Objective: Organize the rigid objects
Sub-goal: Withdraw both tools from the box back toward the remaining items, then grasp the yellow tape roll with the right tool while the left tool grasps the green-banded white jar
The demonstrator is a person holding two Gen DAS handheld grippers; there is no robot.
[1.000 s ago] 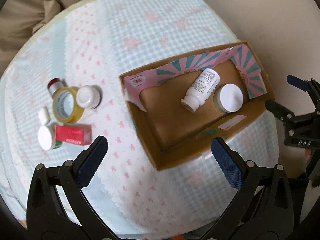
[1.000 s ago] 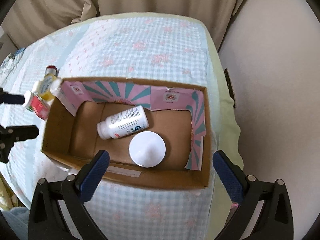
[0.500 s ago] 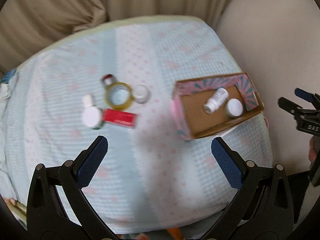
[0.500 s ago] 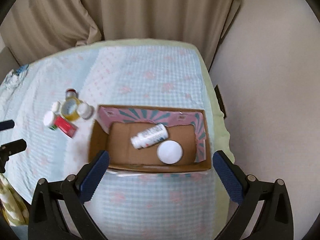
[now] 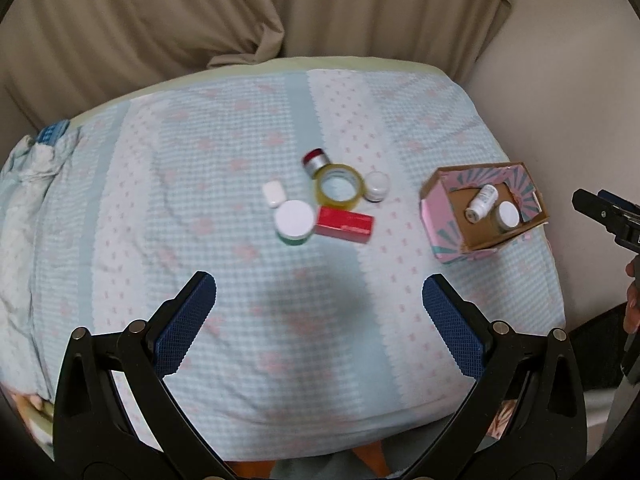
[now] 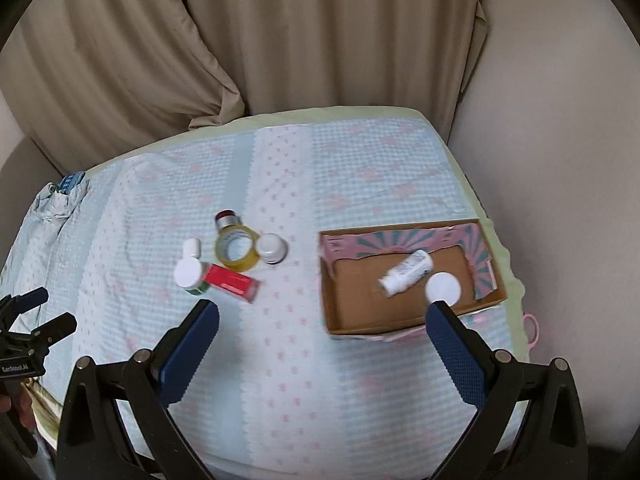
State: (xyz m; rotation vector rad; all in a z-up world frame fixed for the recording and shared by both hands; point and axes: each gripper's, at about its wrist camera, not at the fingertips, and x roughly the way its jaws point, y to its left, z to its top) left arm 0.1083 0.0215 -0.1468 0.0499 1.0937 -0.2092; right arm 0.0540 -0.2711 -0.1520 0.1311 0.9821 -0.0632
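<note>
A cardboard box (image 5: 436,216) (image 6: 490,296) with pink and teal flaps stands at the table's right. In it lie a white bottle (image 5: 481,203) (image 6: 408,271) and a white-lidded jar (image 5: 507,215) (image 6: 442,287). A cluster sits mid-table: a yellow tape roll (image 5: 339,186) (image 6: 237,249), a red carton (image 5: 345,224) (image 6: 230,282), a green jar with a white lid (image 5: 294,221) (image 6: 189,275), a small white-capped jar (image 5: 376,186) (image 6: 272,247), a red-capped tin (image 5: 315,162) (image 6: 226,219) and a small white piece (image 5: 273,194) (image 6: 192,247). My left gripper (image 5: 318,320) and right gripper (image 6: 322,346) are open, empty, high above the table's front.
The table carries a light blue checked cloth (image 5: 224,168) with pink flowers. Beige curtains (image 6: 280,32) hang behind it and a pale wall (image 6: 560,160) stands on the right. Crumpled cloth (image 5: 28,172) lies at the table's left edge.
Both grippers have pulled up and back from the box, so the whole table now shows. The left view has swung left toward the cluster. No object has moved.
</note>
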